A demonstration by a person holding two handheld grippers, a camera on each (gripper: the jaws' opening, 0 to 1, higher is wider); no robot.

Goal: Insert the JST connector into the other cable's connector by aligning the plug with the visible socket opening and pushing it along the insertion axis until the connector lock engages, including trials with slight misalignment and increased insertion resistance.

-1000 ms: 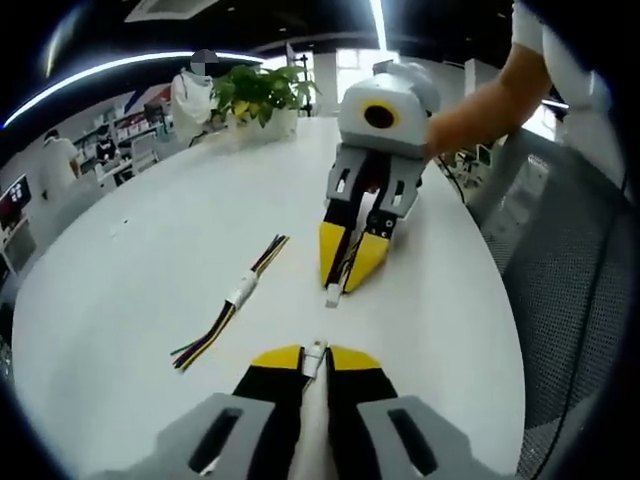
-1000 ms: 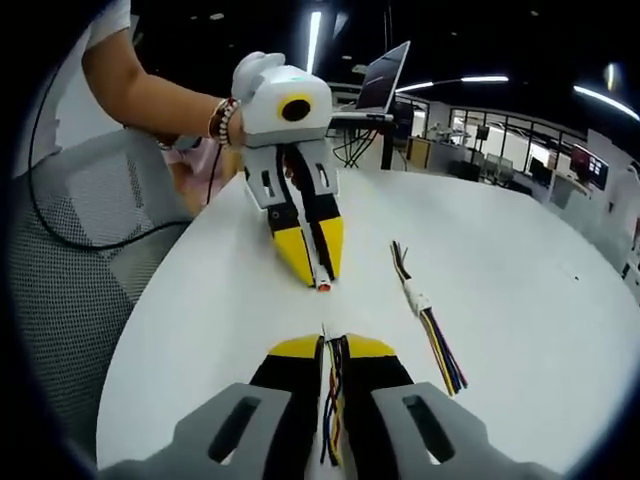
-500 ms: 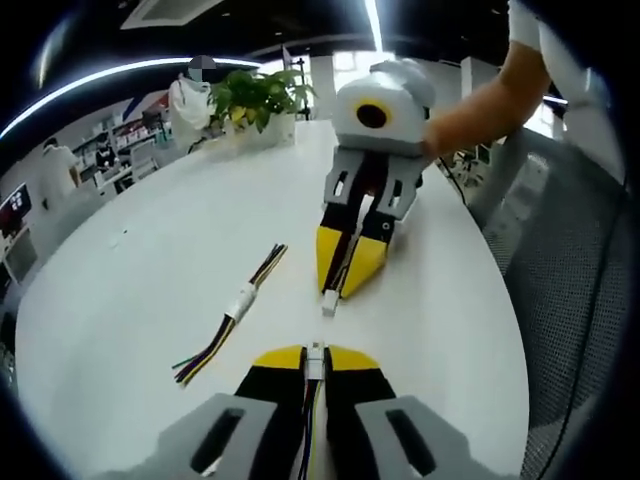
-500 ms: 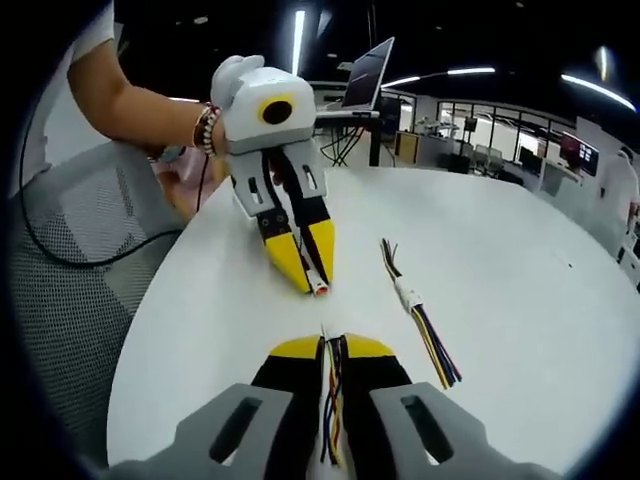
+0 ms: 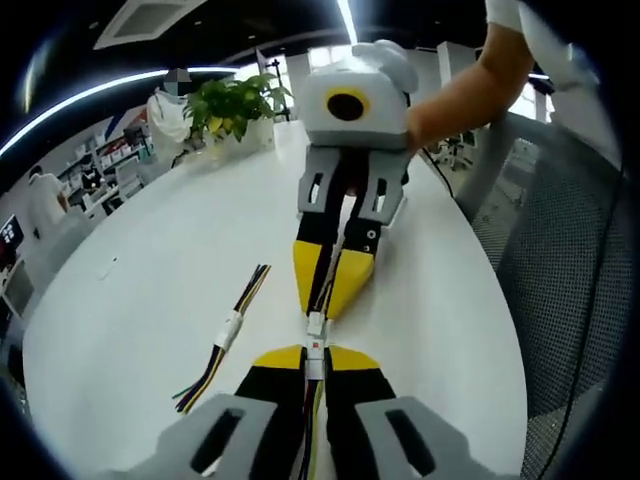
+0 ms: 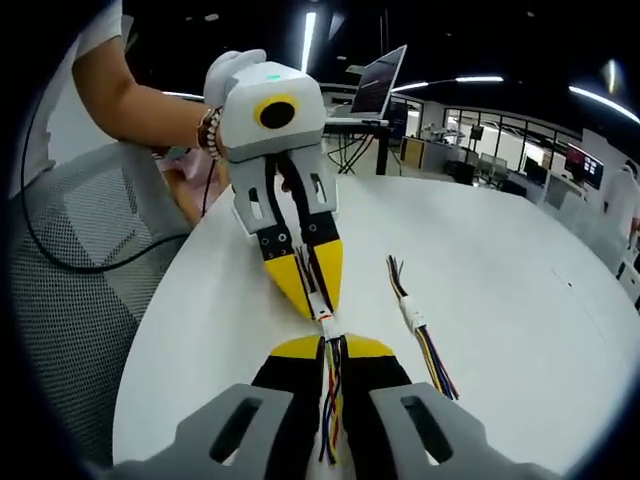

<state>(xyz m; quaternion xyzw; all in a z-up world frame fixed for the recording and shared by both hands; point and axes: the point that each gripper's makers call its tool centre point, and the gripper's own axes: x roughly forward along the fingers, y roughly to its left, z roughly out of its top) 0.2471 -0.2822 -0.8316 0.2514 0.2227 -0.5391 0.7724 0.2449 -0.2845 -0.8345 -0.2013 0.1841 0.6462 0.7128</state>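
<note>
Tip to tip over the table (image 5: 130,300): the left gripper (image 5: 315,357) clamps its plug (image 5: 315,347), the right gripper (image 6: 332,345) clamps the socket (image 5: 315,323), the two connectors touching. A spare cable (image 6: 420,327) lies nearby.

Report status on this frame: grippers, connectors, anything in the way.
Left gripper shut on its connector; right gripper shut on its cable. Connectors tip to tip at the fingers, lock not confirmed. Spare mated cable lies aside on the table, not in the way.
</note>
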